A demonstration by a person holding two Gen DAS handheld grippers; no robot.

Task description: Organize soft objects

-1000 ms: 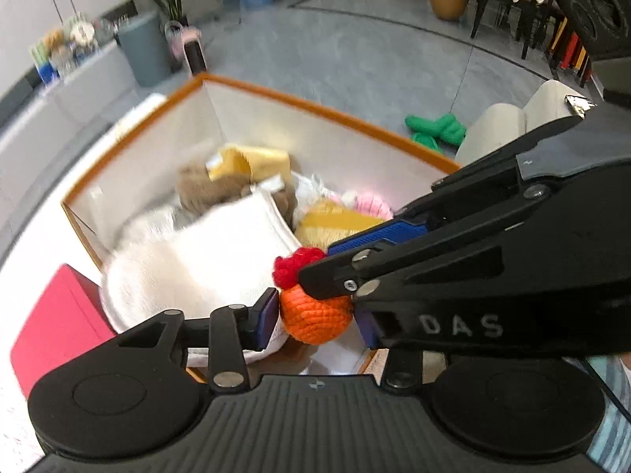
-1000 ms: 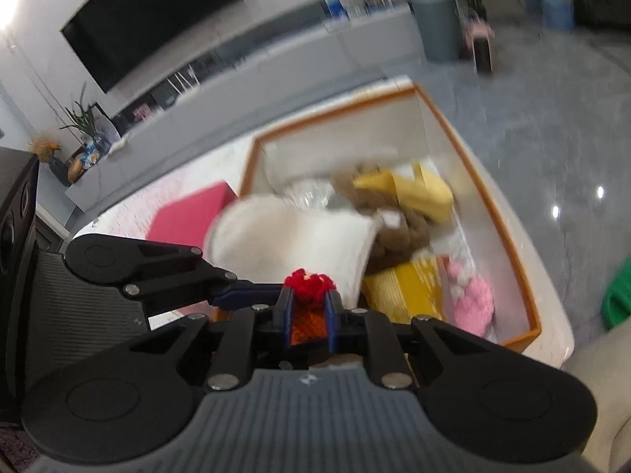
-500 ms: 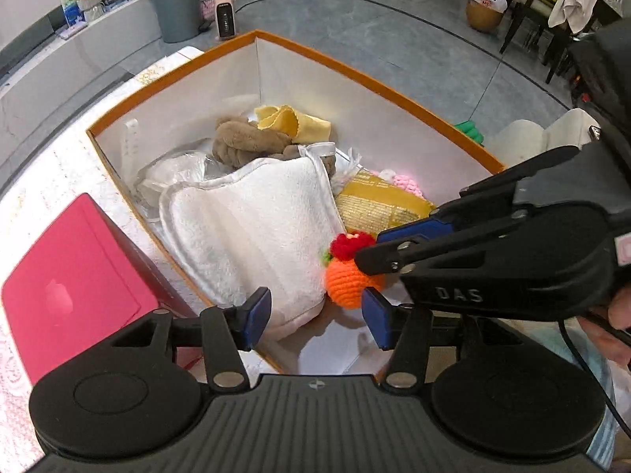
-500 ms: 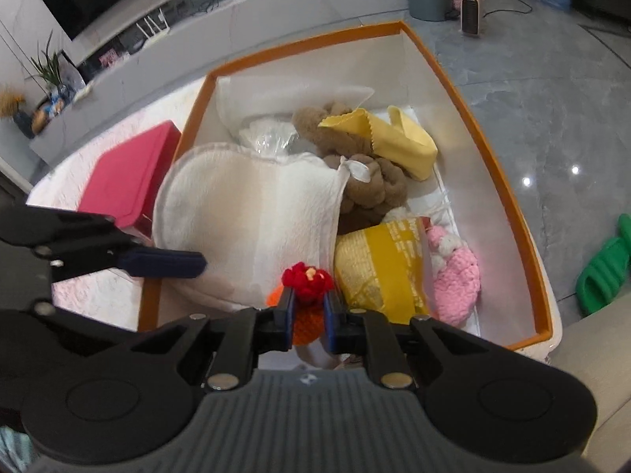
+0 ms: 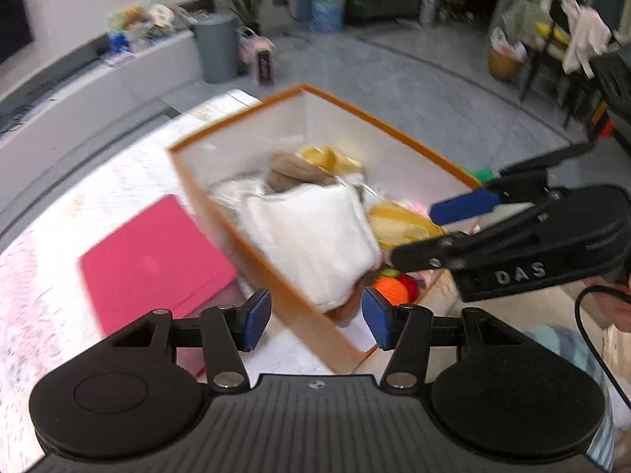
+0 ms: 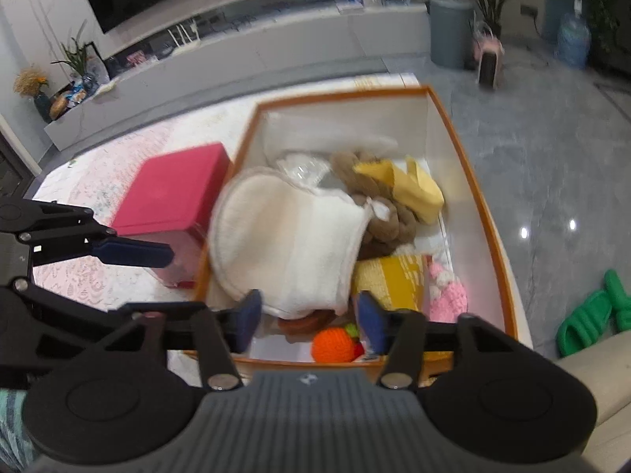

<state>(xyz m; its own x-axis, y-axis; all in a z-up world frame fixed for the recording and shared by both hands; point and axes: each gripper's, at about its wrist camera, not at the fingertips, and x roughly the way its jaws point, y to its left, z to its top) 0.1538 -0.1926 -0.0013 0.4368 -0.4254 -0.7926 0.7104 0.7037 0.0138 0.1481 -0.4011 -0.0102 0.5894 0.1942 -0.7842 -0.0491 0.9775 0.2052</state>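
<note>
An orange crocheted ball with a red tuft (image 6: 333,345) lies in the near corner of the orange-rimmed white box (image 6: 465,161); it also shows in the left wrist view (image 5: 391,290). My right gripper (image 6: 309,322) is open and empty just above it. My left gripper (image 5: 315,317) is open and empty over the box's near left rim (image 5: 276,287). In the box lie a white towel (image 6: 292,244), a brown plush (image 6: 390,220), a yellow cloth (image 6: 402,185), a yellow pouch (image 6: 390,280) and a pink knit piece (image 6: 447,295).
A pink box (image 6: 173,205) stands left of the white box on a pale patterned mat (image 5: 47,276). Green slippers (image 6: 591,315) lie on the grey floor to the right. A low TV cabinet (image 6: 236,51) and a grey bin (image 6: 449,31) stand beyond.
My right gripper has opened and let go of the orange ball, which now lies in the box's near corner. Both grippers have pulled back and up from the box.
</note>
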